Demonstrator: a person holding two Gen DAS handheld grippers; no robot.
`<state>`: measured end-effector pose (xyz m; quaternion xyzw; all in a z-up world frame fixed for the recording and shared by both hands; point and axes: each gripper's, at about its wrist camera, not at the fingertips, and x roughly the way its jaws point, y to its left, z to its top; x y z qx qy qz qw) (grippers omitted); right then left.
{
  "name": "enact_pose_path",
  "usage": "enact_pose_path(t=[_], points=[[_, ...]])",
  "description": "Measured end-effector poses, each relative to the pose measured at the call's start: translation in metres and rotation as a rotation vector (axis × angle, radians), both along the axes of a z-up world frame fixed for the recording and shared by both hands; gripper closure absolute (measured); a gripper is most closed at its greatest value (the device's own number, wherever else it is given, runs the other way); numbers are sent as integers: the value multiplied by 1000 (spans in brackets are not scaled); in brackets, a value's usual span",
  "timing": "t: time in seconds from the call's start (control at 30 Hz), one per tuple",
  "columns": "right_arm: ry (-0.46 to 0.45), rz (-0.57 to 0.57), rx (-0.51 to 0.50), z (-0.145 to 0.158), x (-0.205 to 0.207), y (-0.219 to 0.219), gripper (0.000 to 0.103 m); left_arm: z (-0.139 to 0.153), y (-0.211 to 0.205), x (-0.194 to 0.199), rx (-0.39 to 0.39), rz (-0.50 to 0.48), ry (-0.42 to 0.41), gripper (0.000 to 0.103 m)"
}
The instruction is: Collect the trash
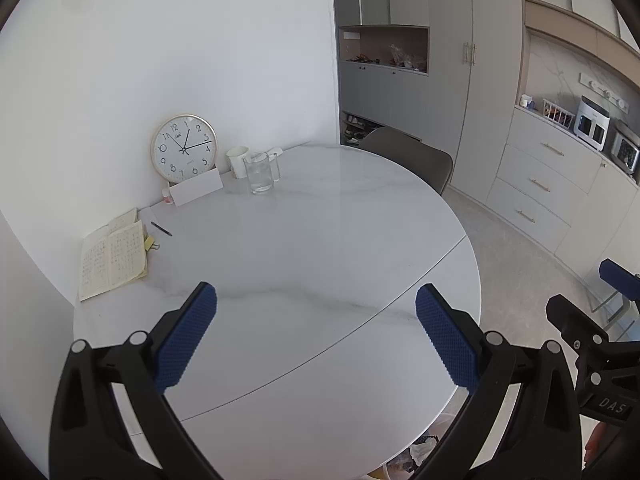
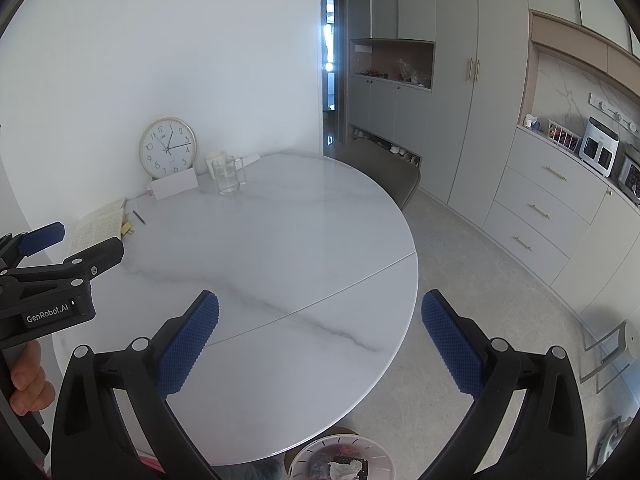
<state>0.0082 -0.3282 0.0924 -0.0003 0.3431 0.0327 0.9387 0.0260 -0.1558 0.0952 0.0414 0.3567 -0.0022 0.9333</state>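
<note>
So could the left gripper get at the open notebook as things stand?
Probably yes. The left gripper has its jaws open and empty above the table, and bare marble lies between it and the notebook ahead to its left; only the pen lies nearby.

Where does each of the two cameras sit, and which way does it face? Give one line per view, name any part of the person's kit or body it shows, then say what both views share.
Left wrist view: sits on the left claw, open, looking across the white table toward the clock; the right claw shows at right.
Right wrist view: sits on the right claw, open, facing likewise; the left claw and a hand show at left, a trash bin below.
Shared: table, clock, glass, notebook, cabinets.
</note>
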Motion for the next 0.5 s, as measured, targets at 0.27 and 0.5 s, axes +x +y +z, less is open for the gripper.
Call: enact_pose_path(t=[0.27,0.5], points=[[2,0,0,-2,0,-1,2,0,-3,-4,1,-3,-7,7],[5,-1,-4,-3,2,-2,2,-2,-3,1,3,-6,21,7]])
